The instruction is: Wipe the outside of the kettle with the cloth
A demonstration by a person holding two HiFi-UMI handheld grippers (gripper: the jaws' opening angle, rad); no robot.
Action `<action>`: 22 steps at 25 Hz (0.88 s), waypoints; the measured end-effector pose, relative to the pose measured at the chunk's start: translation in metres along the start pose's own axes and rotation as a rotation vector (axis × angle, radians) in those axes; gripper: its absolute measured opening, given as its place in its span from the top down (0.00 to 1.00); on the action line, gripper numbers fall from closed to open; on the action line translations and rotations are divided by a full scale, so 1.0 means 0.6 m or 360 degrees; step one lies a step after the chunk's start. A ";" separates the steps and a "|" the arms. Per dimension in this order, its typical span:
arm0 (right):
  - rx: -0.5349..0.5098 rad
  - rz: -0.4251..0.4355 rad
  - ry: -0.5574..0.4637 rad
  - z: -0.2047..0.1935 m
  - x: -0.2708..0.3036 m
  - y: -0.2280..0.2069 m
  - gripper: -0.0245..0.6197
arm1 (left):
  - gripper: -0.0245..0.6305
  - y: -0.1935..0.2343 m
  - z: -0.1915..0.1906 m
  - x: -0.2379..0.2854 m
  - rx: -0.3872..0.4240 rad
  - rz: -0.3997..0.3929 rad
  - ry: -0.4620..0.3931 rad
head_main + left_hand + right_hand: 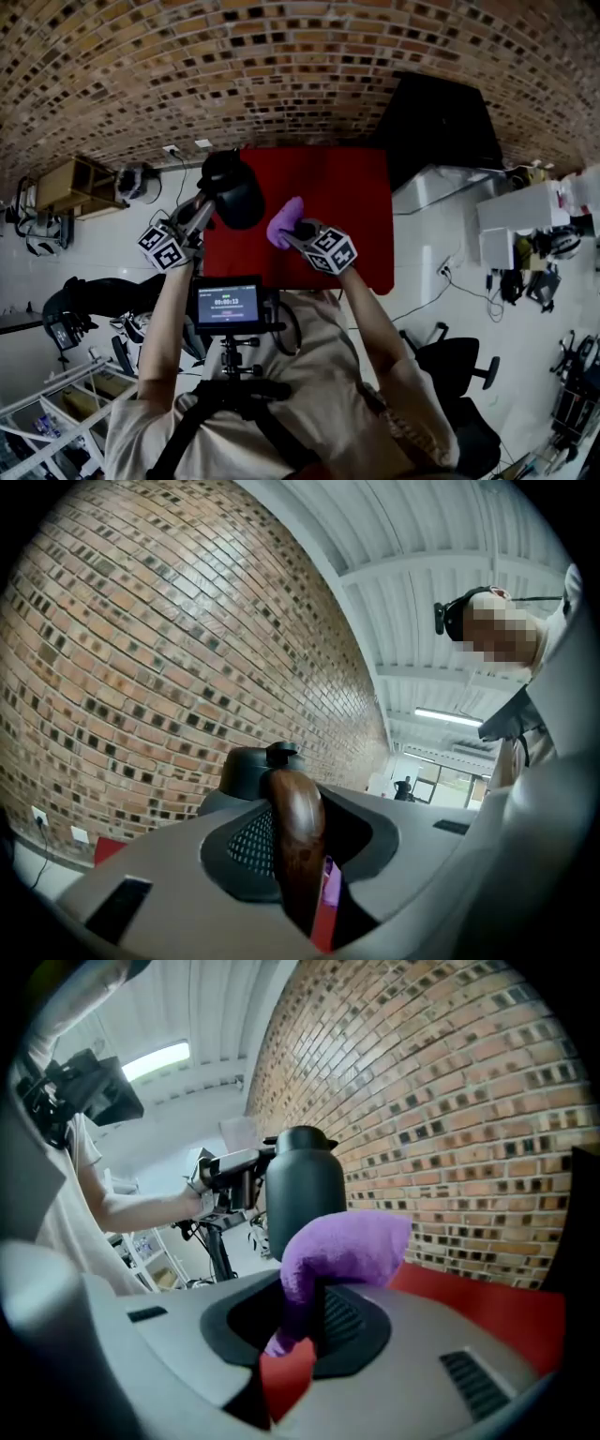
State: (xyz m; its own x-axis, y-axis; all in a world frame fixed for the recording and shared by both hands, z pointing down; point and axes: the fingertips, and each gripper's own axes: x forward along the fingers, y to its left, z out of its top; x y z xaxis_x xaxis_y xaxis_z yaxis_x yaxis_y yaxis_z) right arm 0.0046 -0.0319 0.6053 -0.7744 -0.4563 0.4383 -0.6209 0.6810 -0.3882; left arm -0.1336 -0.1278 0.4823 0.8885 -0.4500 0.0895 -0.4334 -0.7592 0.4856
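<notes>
The right gripper point(302, 231), nearest the person, pinches a purple cloth point(349, 1245) between its fingers, and the cloth's free end flops over above the jaws. To its left, the left gripper point(204, 208) is clamped on the brown handle point(298, 825) of the black kettle point(234, 193). The kettle stands upright over the left part of the red table point(352, 187), just beside the cloth. Whether it rests on the table cannot be told. A brick wall point(281, 66) stands beyond.

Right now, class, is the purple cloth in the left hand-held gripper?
No: the right hand-held gripper pinches the purple cloth, while the left hand-held gripper clamps the kettle's brown handle.
</notes>
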 end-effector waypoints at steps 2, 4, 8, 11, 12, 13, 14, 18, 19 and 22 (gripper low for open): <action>-0.0003 -0.0084 0.0048 0.003 -0.004 -0.025 0.83 | 0.81 0.010 -0.014 0.005 0.0016 0.0014 0.0038; -0.0001 -0.0174 0.0112 0.007 -0.006 -0.052 0.83 | 0.81 0.018 -0.024 0.009 0.0024 0.0025 0.0059; 0.0013 -0.0298 0.0174 0.017 -0.009 -0.091 0.82 | 0.81 0.035 -0.041 0.011 0.0013 0.0039 0.0067; 0.0032 -0.0320 0.0155 0.024 -0.012 -0.099 0.82 | 0.81 0.042 -0.053 0.008 0.0004 0.0040 0.0074; 0.0034 -0.0323 0.0153 0.024 -0.013 -0.099 0.82 | 0.81 0.043 -0.056 0.007 0.0002 0.0038 0.0077; 0.0036 -0.0324 0.0153 0.023 -0.013 -0.099 0.82 | 0.81 0.045 -0.059 0.006 0.0003 0.0036 0.0079; 0.0039 -0.0325 0.0155 0.021 -0.012 -0.098 0.82 | 0.81 0.047 -0.063 0.005 0.0007 0.0035 0.0083; 0.0083 -0.0331 0.0183 -0.006 -0.008 -0.088 0.82 | 0.81 0.066 -0.093 0.006 0.0006 0.0045 0.0145; 0.0097 -0.0331 0.0193 -0.016 -0.007 -0.084 0.82 | 0.81 0.076 -0.108 0.008 -0.0003 0.0056 0.0171; 0.0140 -0.0340 0.0231 -0.047 -0.001 -0.079 0.82 | 0.81 0.117 -0.158 0.022 -0.0037 0.0102 0.0255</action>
State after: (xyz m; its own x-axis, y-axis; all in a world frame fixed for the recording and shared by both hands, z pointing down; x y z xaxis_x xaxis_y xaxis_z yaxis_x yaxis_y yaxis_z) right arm 0.0377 -0.0476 0.6466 -0.6031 -0.4931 0.6270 -0.7815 0.5227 -0.3406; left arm -0.1377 -0.1423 0.6002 0.8726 -0.4152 0.2572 -0.4880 -0.7193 0.4944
